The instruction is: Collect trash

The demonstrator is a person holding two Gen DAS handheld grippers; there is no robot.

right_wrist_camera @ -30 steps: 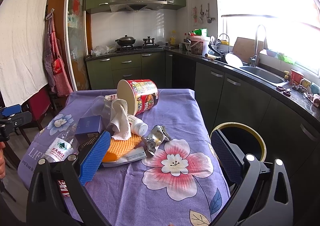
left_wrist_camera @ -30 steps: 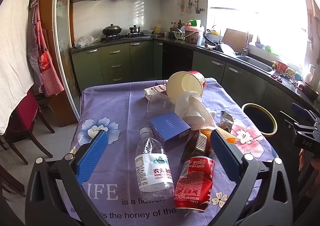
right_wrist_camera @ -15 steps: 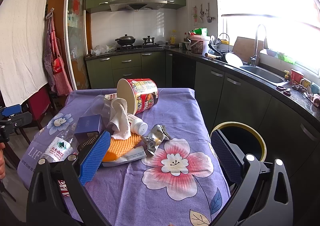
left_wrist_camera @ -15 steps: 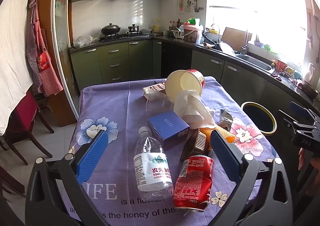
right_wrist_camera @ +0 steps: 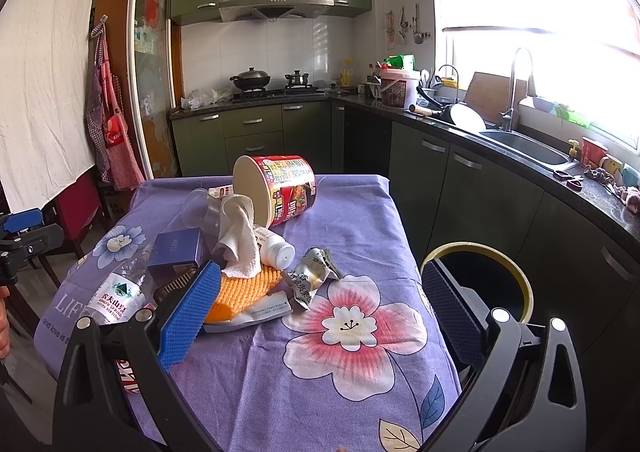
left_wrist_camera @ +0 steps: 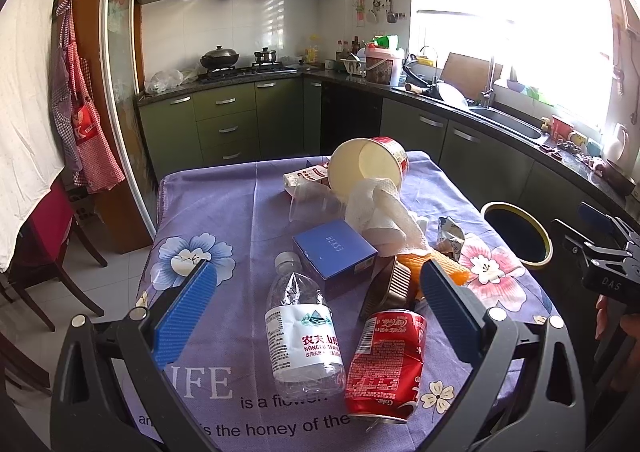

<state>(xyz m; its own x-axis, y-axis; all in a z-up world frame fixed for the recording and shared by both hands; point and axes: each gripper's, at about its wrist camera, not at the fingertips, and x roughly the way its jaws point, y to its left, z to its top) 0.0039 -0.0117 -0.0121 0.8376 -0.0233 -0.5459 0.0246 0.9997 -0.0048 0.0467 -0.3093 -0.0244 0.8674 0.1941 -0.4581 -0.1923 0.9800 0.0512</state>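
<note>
Trash lies on a purple flowered tablecloth [left_wrist_camera: 224, 211]: a plastic water bottle [left_wrist_camera: 300, 328], a crushed red can [left_wrist_camera: 386, 364], a blue box [left_wrist_camera: 334, 248], a white tissue [left_wrist_camera: 384, 219], a tipped noodle cup [left_wrist_camera: 368, 167], an orange sponge [right_wrist_camera: 244, 288] and a silver wrapper [right_wrist_camera: 314, 278]. A bin with a yellow rim [right_wrist_camera: 480, 284] stands beside the table's right edge. My left gripper [left_wrist_camera: 316, 316] is open, above the bottle and can. My right gripper [right_wrist_camera: 320, 316] is open above the table's front right part, empty.
Green kitchen cabinets and a black counter with a sink [right_wrist_camera: 524, 143] run along the back and right. A red chair [left_wrist_camera: 52, 228] stands left of the table. A clear plastic cup [left_wrist_camera: 308, 203] and a white small bottle [right_wrist_camera: 276, 248] lie in the pile.
The left gripper view has shifted slightly; the trash sits a little lower and left in it. The right gripper and the trash have not visibly moved.
</note>
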